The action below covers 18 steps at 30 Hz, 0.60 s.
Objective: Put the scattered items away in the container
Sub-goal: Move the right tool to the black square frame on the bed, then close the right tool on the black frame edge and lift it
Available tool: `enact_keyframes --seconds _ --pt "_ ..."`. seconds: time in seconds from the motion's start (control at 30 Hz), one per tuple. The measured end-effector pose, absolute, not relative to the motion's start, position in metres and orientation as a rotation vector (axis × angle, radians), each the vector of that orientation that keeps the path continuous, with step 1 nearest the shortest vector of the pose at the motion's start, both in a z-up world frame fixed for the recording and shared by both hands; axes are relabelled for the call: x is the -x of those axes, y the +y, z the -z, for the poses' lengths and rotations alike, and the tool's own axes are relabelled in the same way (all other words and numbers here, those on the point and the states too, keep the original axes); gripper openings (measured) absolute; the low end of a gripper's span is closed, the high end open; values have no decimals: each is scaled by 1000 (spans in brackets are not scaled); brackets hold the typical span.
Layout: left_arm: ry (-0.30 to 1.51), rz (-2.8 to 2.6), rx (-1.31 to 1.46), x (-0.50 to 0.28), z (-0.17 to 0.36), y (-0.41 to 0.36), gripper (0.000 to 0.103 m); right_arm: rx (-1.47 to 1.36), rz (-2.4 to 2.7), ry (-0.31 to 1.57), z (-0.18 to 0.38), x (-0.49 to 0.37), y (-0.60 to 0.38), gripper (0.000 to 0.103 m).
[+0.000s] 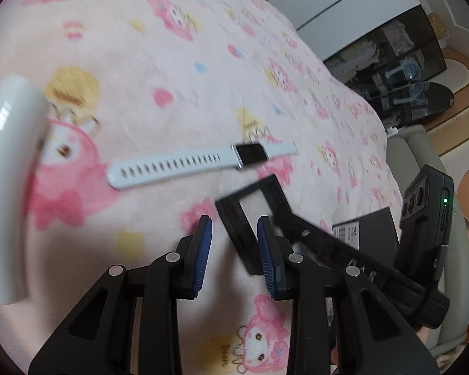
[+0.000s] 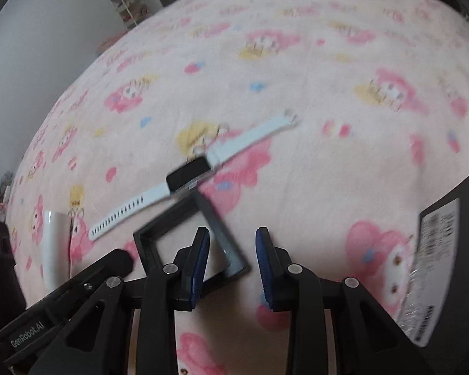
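The watch (image 1: 203, 161) lay flat on the blanket (image 1: 172, 62), strap stretched out. Just on the near side of it sat a black frame (image 2: 184, 234), partly hidden behind the fingers in both views. The left gripper (image 1: 234, 250) and right gripper (image 2: 231, 262) both hovered with fingers apart, holding nothing. Left of the watch, a white curved piece (image 1: 9, 172) was cut off at the edge, blurred. A black box (image 2: 447, 265), right of the watch, showed only partly.

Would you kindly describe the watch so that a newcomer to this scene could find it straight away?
Start from the pink cartoon-print blanket covering the bed. Near its middle, just beyond a black square frame, lies the watch, stretched out flat. Its pale strap with a row of holes and its dark rectangular face set it apart from the glossy white curved piece nearby.
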<state>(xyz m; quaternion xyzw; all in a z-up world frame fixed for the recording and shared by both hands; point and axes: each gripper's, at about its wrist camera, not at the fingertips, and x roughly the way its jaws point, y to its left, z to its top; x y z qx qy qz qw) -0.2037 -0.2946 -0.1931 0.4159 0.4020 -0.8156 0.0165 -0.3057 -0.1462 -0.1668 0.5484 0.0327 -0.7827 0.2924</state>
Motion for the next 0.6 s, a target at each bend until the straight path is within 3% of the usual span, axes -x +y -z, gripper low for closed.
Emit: enact_keyframes --seconds 0.4,0.6 --pt "1087 2549 -1471 184 181 -267 30 -1498 1978 140 147 217 -123 18" --pt "1083 2548 -1470 189 190 -267 30 -1489 2051 92 157 226 -117 18"
